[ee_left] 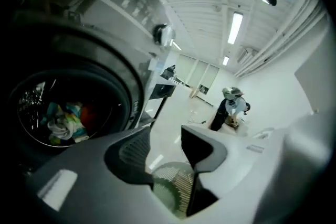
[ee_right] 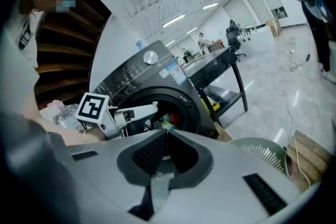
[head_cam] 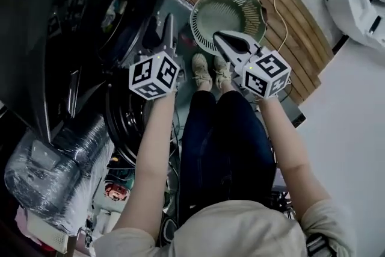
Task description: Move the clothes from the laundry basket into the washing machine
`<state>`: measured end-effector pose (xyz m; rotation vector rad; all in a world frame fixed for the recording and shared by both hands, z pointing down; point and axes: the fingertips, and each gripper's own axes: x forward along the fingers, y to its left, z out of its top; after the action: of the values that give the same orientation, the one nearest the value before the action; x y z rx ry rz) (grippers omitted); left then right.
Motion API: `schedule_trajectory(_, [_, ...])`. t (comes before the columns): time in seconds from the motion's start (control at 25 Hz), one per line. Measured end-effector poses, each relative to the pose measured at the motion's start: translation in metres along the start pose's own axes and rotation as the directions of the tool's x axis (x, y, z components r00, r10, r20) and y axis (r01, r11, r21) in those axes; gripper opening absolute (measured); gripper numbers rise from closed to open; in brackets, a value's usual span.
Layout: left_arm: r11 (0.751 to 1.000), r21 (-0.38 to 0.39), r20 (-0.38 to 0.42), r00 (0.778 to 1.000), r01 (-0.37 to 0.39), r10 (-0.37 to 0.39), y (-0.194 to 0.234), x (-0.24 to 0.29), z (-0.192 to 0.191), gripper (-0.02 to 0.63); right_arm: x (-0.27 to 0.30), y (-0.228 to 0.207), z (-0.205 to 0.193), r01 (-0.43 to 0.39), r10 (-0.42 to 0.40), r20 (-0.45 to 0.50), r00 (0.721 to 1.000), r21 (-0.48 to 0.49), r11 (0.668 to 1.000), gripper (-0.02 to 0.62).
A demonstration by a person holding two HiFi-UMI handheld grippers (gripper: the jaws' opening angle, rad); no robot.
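Observation:
The round green laundry basket point(head_cam: 227, 12) stands on the floor in front of my feet, and no clothes show inside it. The dark washing machine point(head_cam: 90, 39) is to the left with its door point(head_cam: 123, 120) swung open. Colourful clothes point(ee_left: 65, 122) lie in its drum point(ee_right: 167, 119). My left gripper point(head_cam: 166, 33) is held up beside the machine, its jaws open with nothing between them point(ee_left: 167, 131). My right gripper point(head_cam: 219, 39) hangs over the basket's near rim. Its jaws are shut on nothing point(ee_right: 167, 135).
A wooden slatted pallet point(head_cam: 295, 27) lies under and behind the basket. A white toilet point(head_cam: 355, 6) stands at the far right. Plastic-wrapped bundles point(head_cam: 54, 171) sit at the near left. A black metal table point(ee_right: 220, 68) stands beside the machine, and a person point(ee_left: 231, 107) crouches far across the room.

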<state>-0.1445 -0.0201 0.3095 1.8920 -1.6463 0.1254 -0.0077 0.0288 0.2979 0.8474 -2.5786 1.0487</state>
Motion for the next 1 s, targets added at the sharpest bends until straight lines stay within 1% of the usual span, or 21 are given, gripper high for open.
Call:
schedule_trajectory(0.08, [0.998,0.030,0.000,0.998,0.056,-0.056,-0.038,-0.023,0.019,0.067,-0.021,0.028,0.020,-0.032,0.033,0.014,0.999,-0.040,0.999,0.011])
schedule_trajectory(0.12, [0.995,0.047,-0.008,0.996,0.090,-0.089,-0.054,-0.036,0.026,0.040,-0.032,0.045,0.028,-0.049,0.050,0.019,0.999,-0.053,0.997,0.009])
schedule_trajectory(0.16, [0.990,0.062,-0.021,0.992,0.124,-0.123,-0.070,-0.049,0.031,0.038,-0.043,0.063,0.035,-0.060,0.061,0.020,0.998,-0.062,0.996,0.009])
schedule_trajectory(0.2, [0.985,0.073,-0.036,0.988,0.154,-0.152,-0.084,-0.063,0.037,0.023,-0.054,0.079,0.043,-0.062,0.063,0.023,0.998,-0.070,0.996,0.009])
schedule_trajectory(0.24, [0.980,0.084,-0.045,0.983,0.180,-0.176,-0.097,-0.074,0.046,0.011,-0.064,0.091,0.054,-0.053,0.055,0.033,0.998,-0.080,0.995,0.009])
schedule_trajectory(0.32, [0.967,0.110,-0.046,0.973,0.231,-0.227,-0.122,-0.091,0.069,0.011,-0.081,0.107,0.081,-0.023,0.030,0.067,0.997,-0.113,0.993,0.009])
schedule_trajectory(0.4, [0.952,0.124,-0.072,0.959,0.281,-0.274,-0.144,-0.106,0.084,0.011,-0.098,0.122,0.106,-0.007,0.020,0.086,0.996,-0.160,0.987,0.009])
schedule_trajectory(0.52, [0.928,0.133,-0.134,0.934,0.348,-0.331,-0.174,-0.127,0.093,0.011,-0.123,0.140,0.135,0.014,0.008,0.095,0.995,-0.233,0.972,0.009])
schedule_trajectory(0.6, [0.910,0.173,-0.145,0.924,0.377,-0.355,-0.190,-0.137,0.103,0.009,-0.136,0.146,0.157,0.048,-0.016,0.132,0.991,-0.246,0.968,0.009])
schedule_trajectory(0.64, [0.904,0.198,-0.145,0.923,0.379,-0.355,-0.195,-0.142,0.109,0.009,-0.143,0.149,0.167,0.064,-0.027,0.157,0.987,-0.236,0.970,0.009])
schedule_trajectory(0.72, [0.898,0.240,-0.126,0.929,0.369,-0.349,-0.203,-0.150,0.126,0.009,-0.153,0.155,0.186,0.090,-0.044,0.206,0.978,-0.220,0.971,0.009])
schedule_trajectory(0.8, [0.894,0.260,-0.081,0.931,0.366,-0.357,-0.212,-0.157,0.149,0.009,-0.161,0.162,0.205,0.112,-0.052,0.245,0.968,-0.236,0.965,0.009])
schedule_trajectory(0.84, [0.889,0.262,-0.051,0.926,0.375,-0.375,-0.217,-0.162,0.160,0.009,-0.164,0.166,0.213,0.121,-0.054,0.257,0.965,-0.251,0.961,0.009])
schedule_trajectory(0.88, [0.883,0.259,-0.012,0.915,0.392,-0.403,-0.223,-0.168,0.171,0.009,-0.167,0.170,0.218,0.126,-0.053,0.265,0.963,-0.266,0.956,0.009])
schedule_trajectory(0.96, [0.871,0.239,0.075,0.886,0.429,-0.457,-0.228,-0.178,0.190,0.011,-0.167,0.177,0.226,0.127,-0.044,0.274,0.961,-0.291,0.948,0.009])
schedule_trajectory(1.0, [0.872,0.230,0.095,0.882,0.431,-0.461,-0.226,-0.181,0.196,0.011,-0.166,0.180,0.229,0.125,-0.038,0.277,0.960,-0.303,0.945,0.009])
